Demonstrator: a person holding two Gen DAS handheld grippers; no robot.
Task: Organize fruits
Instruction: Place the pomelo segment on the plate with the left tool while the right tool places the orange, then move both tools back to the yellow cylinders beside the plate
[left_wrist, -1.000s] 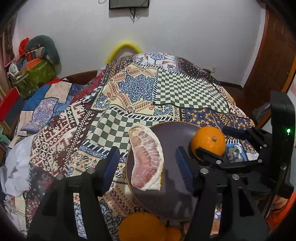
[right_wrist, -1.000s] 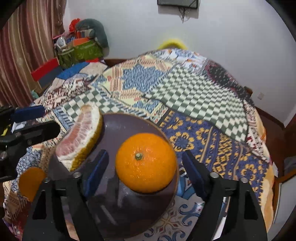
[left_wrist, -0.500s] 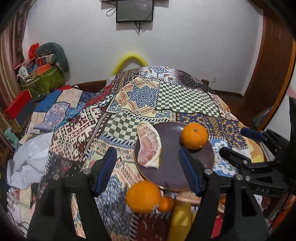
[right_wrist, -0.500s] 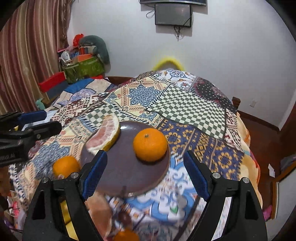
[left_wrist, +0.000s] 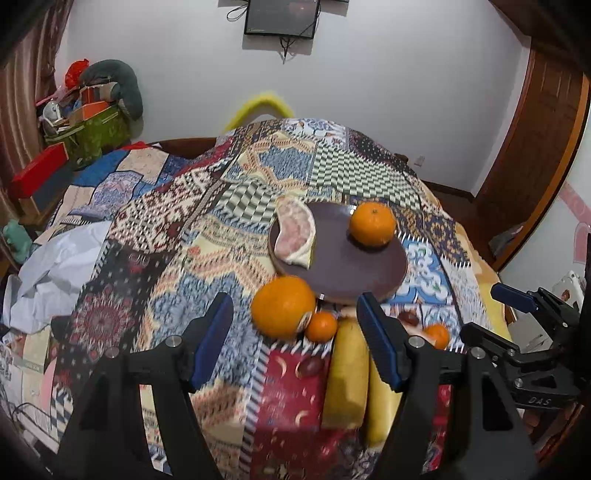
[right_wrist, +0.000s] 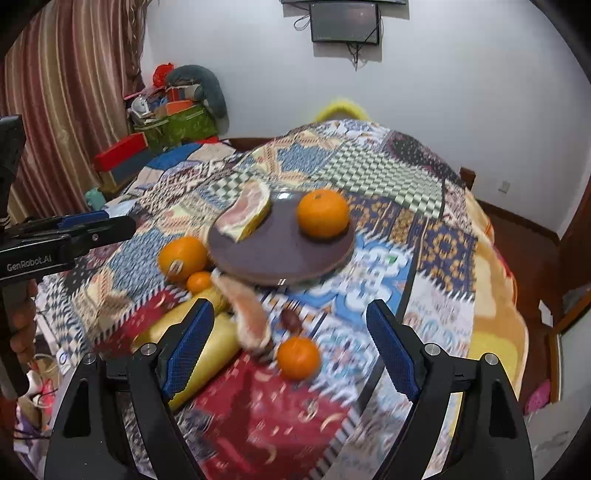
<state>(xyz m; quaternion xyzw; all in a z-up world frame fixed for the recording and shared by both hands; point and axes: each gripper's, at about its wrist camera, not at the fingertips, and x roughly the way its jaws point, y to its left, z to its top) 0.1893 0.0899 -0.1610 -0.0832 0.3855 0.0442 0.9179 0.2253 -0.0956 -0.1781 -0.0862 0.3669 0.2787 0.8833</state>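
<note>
A brown plate (right_wrist: 280, 254) at frame centre holds an orange (right_wrist: 323, 213) and a pomelo wedge (right_wrist: 245, 214). More oranges, blurred, possibly bananas too, lie below on the patchwork cloth (right_wrist: 406, 192). Left gripper (left_wrist: 295, 338) and right gripper (right_wrist: 291, 347), low in frame, gape wide, holding nothing.

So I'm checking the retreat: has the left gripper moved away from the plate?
Yes. The left gripper has pulled back from the brown plate, which now lies beyond its fingertips.

Home bedroom, patchwork quilt (left_wrist: 258, 177), wall-mounted TV (right_wrist: 344, 22), striped curtain (right_wrist: 66, 92)
</note>
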